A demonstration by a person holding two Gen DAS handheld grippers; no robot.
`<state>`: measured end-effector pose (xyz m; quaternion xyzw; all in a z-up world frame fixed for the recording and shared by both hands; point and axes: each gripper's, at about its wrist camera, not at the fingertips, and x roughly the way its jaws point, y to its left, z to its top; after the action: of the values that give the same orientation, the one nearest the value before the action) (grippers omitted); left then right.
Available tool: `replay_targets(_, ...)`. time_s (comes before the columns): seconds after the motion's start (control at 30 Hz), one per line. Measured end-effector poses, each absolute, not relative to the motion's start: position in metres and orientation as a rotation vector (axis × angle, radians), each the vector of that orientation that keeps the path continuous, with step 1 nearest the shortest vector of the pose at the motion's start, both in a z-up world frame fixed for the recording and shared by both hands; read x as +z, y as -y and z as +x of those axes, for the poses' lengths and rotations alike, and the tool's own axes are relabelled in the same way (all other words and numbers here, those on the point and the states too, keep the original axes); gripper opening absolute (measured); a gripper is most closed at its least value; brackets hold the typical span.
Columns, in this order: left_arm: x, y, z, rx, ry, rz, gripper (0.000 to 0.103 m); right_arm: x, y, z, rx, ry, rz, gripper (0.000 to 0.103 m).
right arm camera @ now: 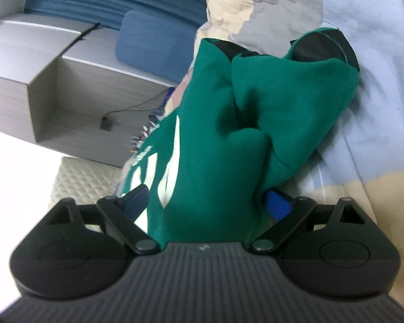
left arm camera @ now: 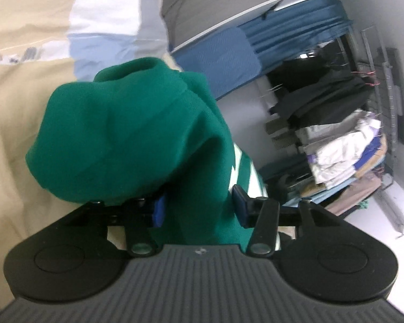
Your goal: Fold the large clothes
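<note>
A large green sweatshirt [left arm camera: 137, 134] with white lettering hangs bunched over a bed. In the left wrist view my left gripper [left arm camera: 199, 206] has its blue pads [left arm camera: 159, 210] on either side of a thick fold of the green cloth, which fills the gap. In the right wrist view the same green sweatshirt [right arm camera: 229, 123] runs between the fingers of my right gripper [right arm camera: 207, 202], whose blue pads [right arm camera: 277, 204] press its sides. A dark gripper body [right arm camera: 328, 45] shows at the garment's far end.
A beige, white and light-blue quilt [left arm camera: 18, 123] covers the bed [right arm camera: 377, 94]. A blue pillow [right arm camera: 153, 43] lies near grey cabinets [right arm camera: 40, 67]. A clothes rack with hanging and stacked garments [left arm camera: 336, 140] stands at the right.
</note>
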<state>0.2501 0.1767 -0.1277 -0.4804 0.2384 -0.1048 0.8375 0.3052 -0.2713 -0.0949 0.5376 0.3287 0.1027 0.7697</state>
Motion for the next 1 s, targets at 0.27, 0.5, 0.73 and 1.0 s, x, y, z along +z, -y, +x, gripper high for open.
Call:
replay_targets(0.27, -0.143, -0.176, 0.259, -0.093, -0.645, -1.041, 0.1, -0.106, 0.264, 0.3, 0.129, -0.789, 1.118, 0.091)
replay_targets(0.5, -0.187, -0.184, 0.277, -0.122, -0.669, -1.263, 0.103, -0.114, 0.264, 0.319, 0.11, -0.812, 1.143, 0.103)
replay_targets(0.73, -0.198, -0.186, 0.3, -0.109, -0.637, -1.318, 0.103, -0.116, 0.252, 0.351, 0.057, -0.758, 1.087, 0.103)
replay_targets(1.0, -0.196, -0.181, 0.312, -0.093, -0.582, -1.283, 0.099, -0.117, 0.25, 0.39, 0.125, -0.702, 1.014, 0.091)
